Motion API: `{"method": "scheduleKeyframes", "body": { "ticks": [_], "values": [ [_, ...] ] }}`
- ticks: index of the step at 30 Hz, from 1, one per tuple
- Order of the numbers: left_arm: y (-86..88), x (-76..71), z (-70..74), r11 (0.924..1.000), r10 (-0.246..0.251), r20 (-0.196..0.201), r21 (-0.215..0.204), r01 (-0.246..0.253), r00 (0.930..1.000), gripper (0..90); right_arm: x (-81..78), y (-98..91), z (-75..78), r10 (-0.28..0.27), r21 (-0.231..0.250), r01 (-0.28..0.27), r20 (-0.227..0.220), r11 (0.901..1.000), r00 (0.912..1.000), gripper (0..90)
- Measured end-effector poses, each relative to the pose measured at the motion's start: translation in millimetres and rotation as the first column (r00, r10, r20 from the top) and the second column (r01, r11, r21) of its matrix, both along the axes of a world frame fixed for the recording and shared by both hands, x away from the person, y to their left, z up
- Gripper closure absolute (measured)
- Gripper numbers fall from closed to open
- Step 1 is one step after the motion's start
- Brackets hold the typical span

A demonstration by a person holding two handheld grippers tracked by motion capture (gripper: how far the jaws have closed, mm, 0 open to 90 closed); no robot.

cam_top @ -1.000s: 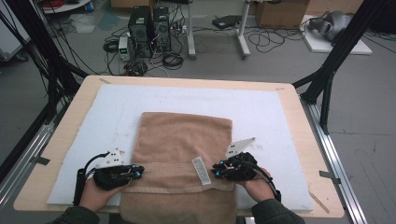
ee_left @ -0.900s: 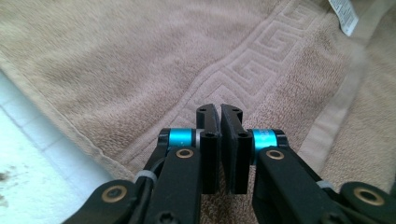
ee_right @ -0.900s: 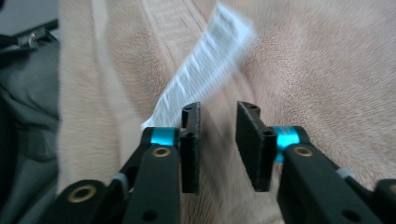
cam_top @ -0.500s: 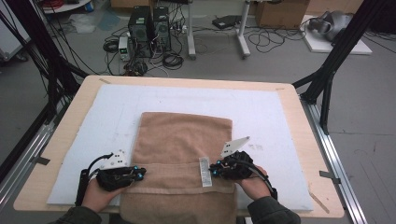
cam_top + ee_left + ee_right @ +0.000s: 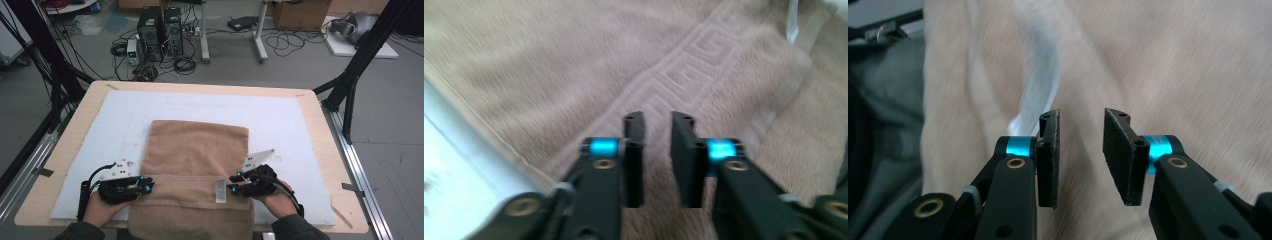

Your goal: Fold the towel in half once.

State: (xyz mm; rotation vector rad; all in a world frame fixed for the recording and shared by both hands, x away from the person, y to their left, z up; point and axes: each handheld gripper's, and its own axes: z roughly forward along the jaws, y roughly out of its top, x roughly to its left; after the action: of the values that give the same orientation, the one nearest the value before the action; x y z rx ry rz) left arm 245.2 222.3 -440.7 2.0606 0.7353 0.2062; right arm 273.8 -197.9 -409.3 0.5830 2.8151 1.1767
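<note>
A brown towel point(image 5: 197, 150) lies folded on the white mat point(image 5: 290, 120), and its near end hangs over the table's front edge. My left gripper point(image 5: 147, 186) is at the towel's left side near the folded band, and my right gripper point(image 5: 232, 182) is at its right side beside a white label point(image 5: 220, 191). In the left gripper view the jaws point(image 5: 656, 120) stand a little apart over the towel's woven border point(image 5: 684, 65), with nothing between them. The right gripper point(image 5: 1080, 117) looks the same, over the towel point(image 5: 1173, 60) and the blurred label point(image 5: 1040, 65). Both pairs of jaws have just been opening.
The wooden table point(image 5: 75, 145) shows as a rim around the mat. Black frame legs point(image 5: 350, 85) stand at the right, dark poles at the left. On the floor behind the table are computer towers point(image 5: 160, 25) and loose cables.
Both hands stay at the towel's near corners. The white label has slid slightly toward the near edge. The folded band lies flat between the grippers.
</note>
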Motion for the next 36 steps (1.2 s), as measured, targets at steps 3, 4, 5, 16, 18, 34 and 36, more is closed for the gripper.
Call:
{"method": "scheduleKeyframes", "body": {
  "ticks": [3, 4, 5, 16, 18, 34, 36],
  "values": [
    [-1.7, -4.9, -7.5, 0.9995, -0.01, 0.006, 0.031, 0.01, 0.9999, 72.0, -14.0, -9.2, -13.8, -0.018, -0.049, 0.017, -0.002, 0.9986, 0.9998, 69.6],
    [-1.7, -5.2, -8.4, 0.9996, -0.009, 0.007, 0.025, 0.009, 0.9999, 71.5, -17.2, -11.4, -19.2, -0.024, -0.053, 0.024, -0.004, 0.9983, 0.9997, 70.4],
    [-2.1, -5.1, -8.8, 0.9998, -0.006, 0.006, 0.021, 0.006, 1.0, 71.3, -21.1, -13.5, -25.0, -0.043, -0.045, 0.043, 0.003, 0.9981, 0.9991, 72.1],
    [0.2, -2.3, 0.6, 1.0, 0.004, 0.019, -0.004, -0.004, 0.9998, 89.5, -16.6, -18.3, -3.1, -0.055, 0.026, 0.054, 0.017, 0.9982, 0.9983, 83.2],
    [2.8, -1.8, 6.5, 0.9995, 0.011, 0.027, -0.03, -0.01, 0.9996, 89.6, -15.1, -20.9, 2.8, -0.058, 0.056, 0.057, 0.015, 0.9968, 0.9982, 83.1],
    [-5.0, -15.4, -8.8, 0.9972, -0.062, 0.017, 0.043, 0.061, 0.9979, 77.1, -32.6, 3.6, -25.5, 0.043, -0.06, -0.041, 0.025, 0.9973, 0.9988, 82.9],
    [-5.7, -15.0, -7.8, 0.9973, -0.06, 0.015, 0.044, 0.059, 0.9981, 84.2, -32.2, 5.1, -23.5, 0.047, -0.071, -0.045, 0.024, 0.9964, 0.9986, 85.8]
  ]
}}
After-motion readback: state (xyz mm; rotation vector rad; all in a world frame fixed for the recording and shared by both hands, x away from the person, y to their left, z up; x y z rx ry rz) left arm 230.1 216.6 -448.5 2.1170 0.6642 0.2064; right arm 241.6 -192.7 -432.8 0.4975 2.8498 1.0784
